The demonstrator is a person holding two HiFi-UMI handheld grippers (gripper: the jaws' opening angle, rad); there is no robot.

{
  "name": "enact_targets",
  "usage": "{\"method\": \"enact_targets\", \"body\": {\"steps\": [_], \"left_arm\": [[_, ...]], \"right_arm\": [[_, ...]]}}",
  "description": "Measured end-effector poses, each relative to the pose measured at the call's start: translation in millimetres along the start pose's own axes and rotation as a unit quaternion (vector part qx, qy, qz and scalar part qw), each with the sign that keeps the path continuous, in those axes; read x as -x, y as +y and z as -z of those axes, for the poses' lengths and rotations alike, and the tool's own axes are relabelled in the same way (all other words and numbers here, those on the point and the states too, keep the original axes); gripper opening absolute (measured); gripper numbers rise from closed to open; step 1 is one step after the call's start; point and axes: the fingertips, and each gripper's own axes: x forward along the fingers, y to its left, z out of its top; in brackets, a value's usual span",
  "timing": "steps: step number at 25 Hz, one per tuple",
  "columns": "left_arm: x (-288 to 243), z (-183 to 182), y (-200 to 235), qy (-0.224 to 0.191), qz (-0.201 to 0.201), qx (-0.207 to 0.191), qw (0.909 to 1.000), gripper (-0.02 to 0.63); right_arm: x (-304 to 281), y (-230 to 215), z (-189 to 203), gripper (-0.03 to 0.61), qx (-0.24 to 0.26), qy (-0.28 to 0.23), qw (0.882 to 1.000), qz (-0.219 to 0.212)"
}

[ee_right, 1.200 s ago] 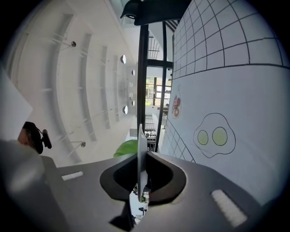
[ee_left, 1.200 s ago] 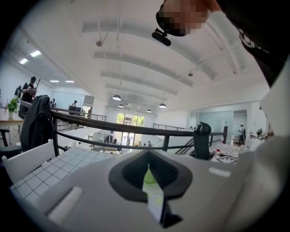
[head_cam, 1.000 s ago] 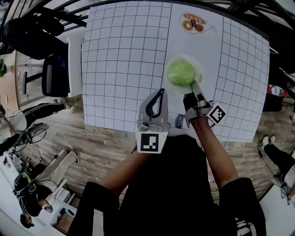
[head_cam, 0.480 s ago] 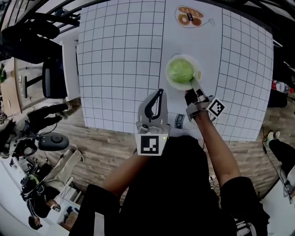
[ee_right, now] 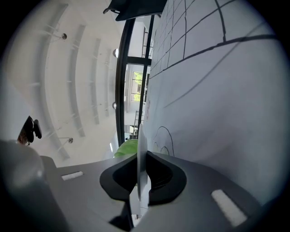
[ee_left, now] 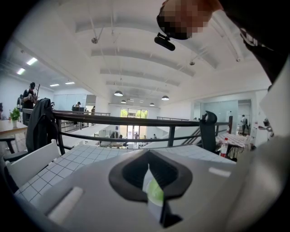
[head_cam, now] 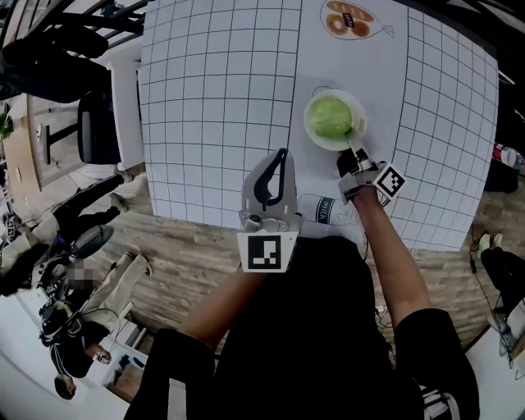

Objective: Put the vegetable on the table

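A round green vegetable (head_cam: 330,116) lies on a white plate (head_cam: 316,135) over the white gridded table (head_cam: 213,98). My right gripper (head_cam: 355,148) is shut on the plate's near rim. In the right gripper view the rim (ee_right: 140,154) stands edge-on between the jaws, with the vegetable (ee_right: 127,147) behind it and the table (ee_right: 217,90) close alongside. Whether the plate touches the table I cannot tell. My left gripper (head_cam: 283,154) hovers shut and empty by the table's front edge, left of the plate. A sliver of the vegetable (ee_left: 155,194) shows past its jaws.
A printed food picture (head_cam: 349,18) marks the table's far side and a printed milk carton (head_cam: 324,209) its front edge. A dark chair (head_cam: 94,131) stands left of the table, a bottle (head_cam: 510,156) at the right. People stand on the wooden floor at lower left.
The plate with the vegetable has sunk toward the table in my right gripper. My left gripper has stayed in place.
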Motion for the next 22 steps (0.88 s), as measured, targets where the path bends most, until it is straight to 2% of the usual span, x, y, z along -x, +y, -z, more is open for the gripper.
{"method": "enact_targets", "body": {"steps": [6,14,22], "left_arm": [[0,-5,9,-0.009,-0.017,0.000,0.9998,0.008],[-5,-5,-2,-0.008,-0.005,-0.002,1.0000,0.008],[-14,-16,-8,-0.019,0.001,-0.001,0.9998,0.008]], "right_arm": [[-6,-6,3,0.026,-0.009,0.010,1.000,0.010],[-7,-15,3,0.026,-0.030,0.012,0.998,0.048],[-11,-15,4,0.026,-0.050,0.016,0.997,0.063]]}}
